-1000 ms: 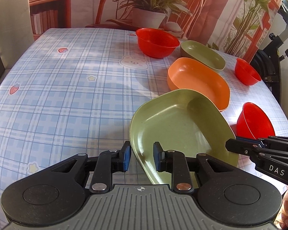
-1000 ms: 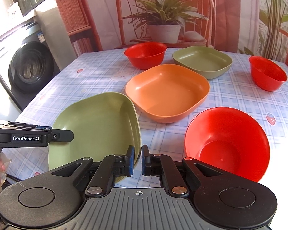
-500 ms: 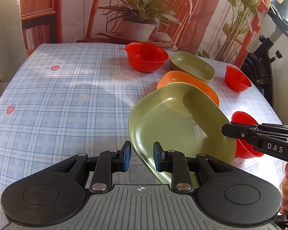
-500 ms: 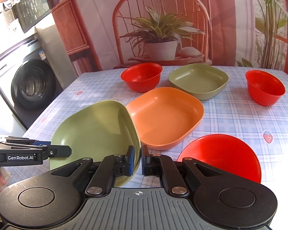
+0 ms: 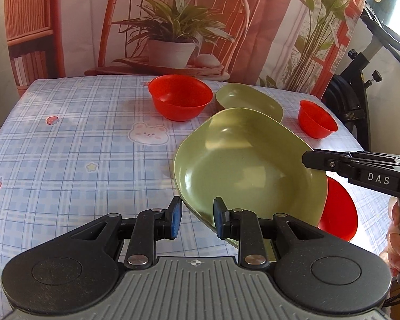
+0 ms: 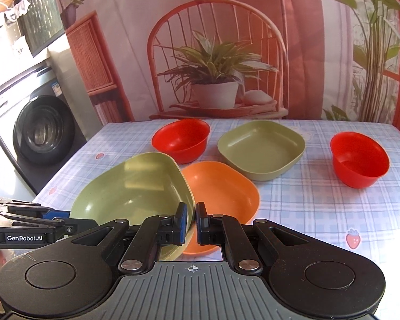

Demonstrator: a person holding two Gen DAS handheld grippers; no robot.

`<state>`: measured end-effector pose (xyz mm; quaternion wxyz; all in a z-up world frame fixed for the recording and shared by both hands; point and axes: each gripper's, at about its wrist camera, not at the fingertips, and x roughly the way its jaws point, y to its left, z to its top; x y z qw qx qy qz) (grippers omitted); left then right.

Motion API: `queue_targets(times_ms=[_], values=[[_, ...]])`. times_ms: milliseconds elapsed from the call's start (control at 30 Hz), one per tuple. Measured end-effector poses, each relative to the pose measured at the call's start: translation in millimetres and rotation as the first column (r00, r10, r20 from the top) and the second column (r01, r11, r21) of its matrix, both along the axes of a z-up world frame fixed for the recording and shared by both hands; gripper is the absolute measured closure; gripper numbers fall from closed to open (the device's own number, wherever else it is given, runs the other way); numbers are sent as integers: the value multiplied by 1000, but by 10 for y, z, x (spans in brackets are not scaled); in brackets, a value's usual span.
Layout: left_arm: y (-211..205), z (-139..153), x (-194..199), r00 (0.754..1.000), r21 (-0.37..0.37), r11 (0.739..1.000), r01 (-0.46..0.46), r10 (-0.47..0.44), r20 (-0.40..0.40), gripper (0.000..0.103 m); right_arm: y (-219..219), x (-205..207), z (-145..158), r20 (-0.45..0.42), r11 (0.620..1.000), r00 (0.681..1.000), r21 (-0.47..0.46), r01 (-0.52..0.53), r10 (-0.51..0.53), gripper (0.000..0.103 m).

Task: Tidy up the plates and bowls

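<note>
A green plate (image 5: pixel 248 165) (image 6: pixel 136 189) is held tilted above the table. My right gripper (image 6: pixel 191 222) is shut on its near rim. My left gripper (image 5: pixel 196 220) has its jaws apart around the plate's other edge, with a gap at the left pad. An orange plate (image 6: pixel 221 194) lies on the table under and beside the lifted plate. A second green plate (image 6: pixel 261 149) (image 5: pixel 249 100) sits further back. Red bowls stand at the back middle (image 6: pixel 181 140) (image 5: pixel 180 100), at the right (image 6: pixel 360 158) (image 5: pixel 317 118), and one low by the right gripper (image 5: pixel 338 210).
The table has a blue checked cloth (image 5: pixel 80 146). A rattan chair with a potted plant (image 6: pixel 216 90) stands behind the table. A washing machine (image 6: pixel 37 130) is off the table's left edge. A black stand (image 5: pixel 354 98) is at the right.
The green plate has risen off the table and moved back over the orange plate, with both grippers rising with it. The near red bowl has dropped out of the right wrist view.
</note>
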<state>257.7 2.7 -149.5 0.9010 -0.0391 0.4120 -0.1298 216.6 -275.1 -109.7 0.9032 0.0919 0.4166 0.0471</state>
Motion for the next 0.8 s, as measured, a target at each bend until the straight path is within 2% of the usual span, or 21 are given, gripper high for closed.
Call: queue_targets(times_ms=[167, 367, 533, 800], values=[[-156, 39, 235, 1000, -38, 999, 13, -13, -5, 76, -139, 337, 29, 4, 996, 1000, -88, -22, 22, 96], [-273, -47, 610, 997, -88, 996, 4, -11, -74, 75, -301, 733, -91, -16, 990, 999, -137, -40, 38, 96], [-355, -148, 766, 993, -79, 997, 25, -34, -113, 75, -358, 937, -301, -69, 984, 997, -172, -50, 39, 96], [-351, -322, 845, 984, -76, 996, 46, -58, -170, 75, -356, 1015, -584, -150, 982, 987, -173, -76, 50, 96]])
